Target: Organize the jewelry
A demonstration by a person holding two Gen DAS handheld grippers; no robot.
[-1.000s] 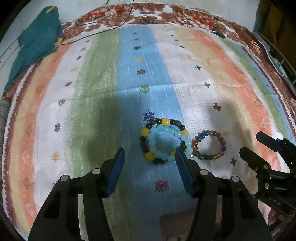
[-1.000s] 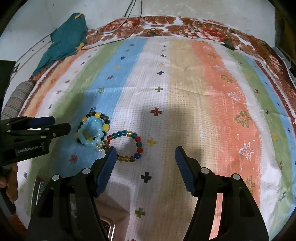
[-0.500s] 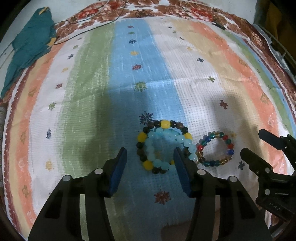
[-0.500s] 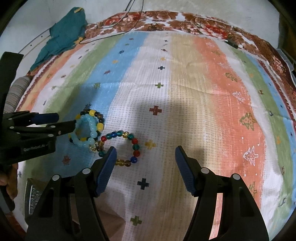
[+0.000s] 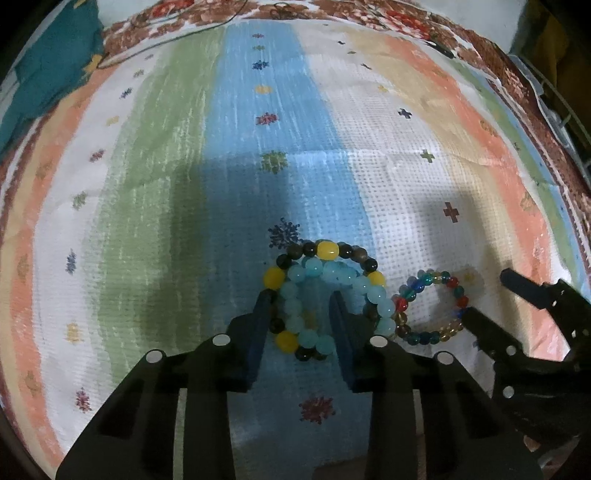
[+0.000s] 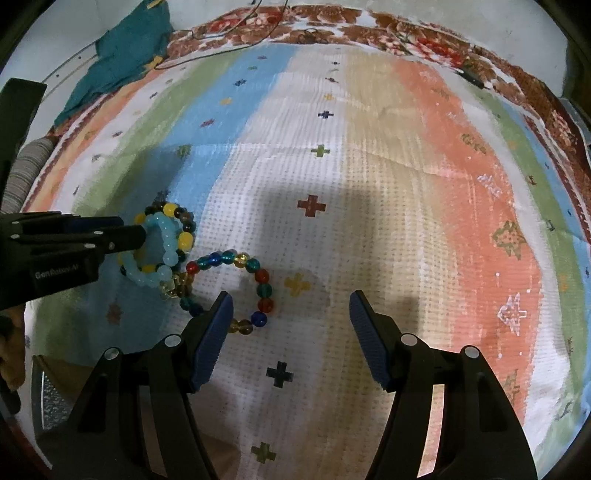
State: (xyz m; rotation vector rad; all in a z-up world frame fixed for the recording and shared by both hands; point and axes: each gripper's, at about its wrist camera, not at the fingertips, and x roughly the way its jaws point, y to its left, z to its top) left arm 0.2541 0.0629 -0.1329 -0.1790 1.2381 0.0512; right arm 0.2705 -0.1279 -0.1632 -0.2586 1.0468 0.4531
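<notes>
Three bead bracelets lie on a striped cloth. A light-blue bracelet (image 5: pixel 332 275) rests on a black-and-yellow bracelet (image 5: pixel 327 249); a multicoloured bracelet (image 5: pixel 428 302) touches them on the right. My left gripper (image 5: pixel 301 310) has its jaws narrowed around the near side of the light-blue and black-and-yellow bracelets (image 6: pixel 168 236); whether it grips them is unclear. My right gripper (image 6: pixel 290 306) is open, its left finger over the near edge of the multicoloured bracelet (image 6: pixel 229 291).
A teal cloth (image 6: pixel 122 48) lies at the far left corner. A thin black cable (image 6: pixel 229 33) runs along the floral far border. A metal-mesh object (image 6: pixel 51 402) sits at the near left edge.
My left gripper moved forward and its jaws narrowed around the stacked bracelets. My right gripper moved closer to the multicoloured bracelet and stayed open.
</notes>
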